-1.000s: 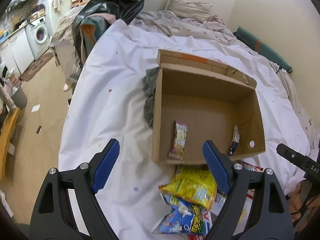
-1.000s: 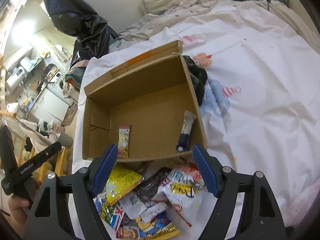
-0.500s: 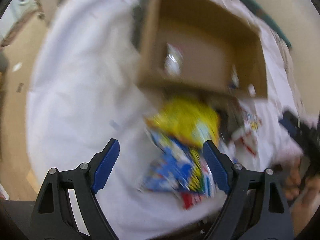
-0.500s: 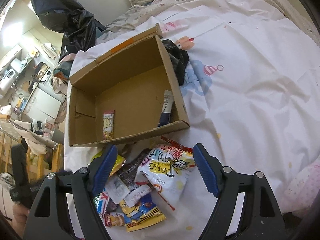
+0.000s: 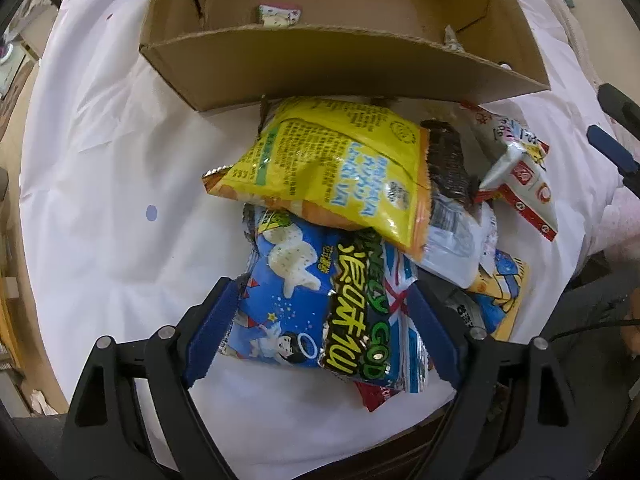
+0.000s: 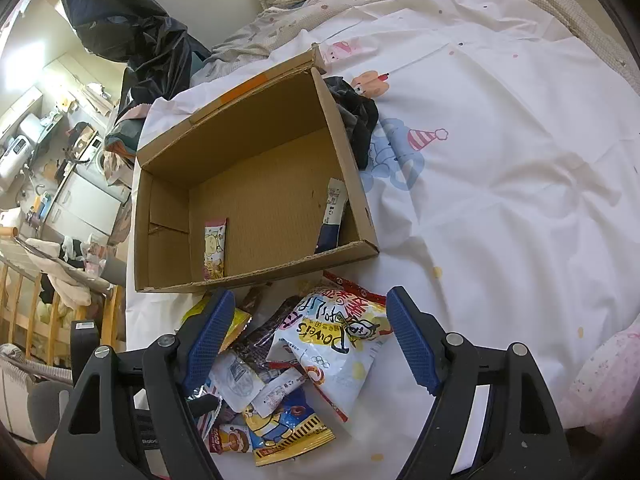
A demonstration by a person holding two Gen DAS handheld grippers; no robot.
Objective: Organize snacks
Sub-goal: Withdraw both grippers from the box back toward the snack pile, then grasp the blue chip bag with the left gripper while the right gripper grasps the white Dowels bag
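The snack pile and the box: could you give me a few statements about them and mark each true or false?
1. The cardboard box already holds two small packets. True: one pink-topped packet and one dark-ended packet.
2. The yellow bag lies on top of the blue bag. True.
3. The left tool is clamped shut on the yellow bag. False: its jaws are opening, either side of the blue bag, not pressing it.
4. The snack pile sits inside the box. False: it lies on the white sheet in front of the box.
5. The right tool holds the white bag. False: it is open above the pile.
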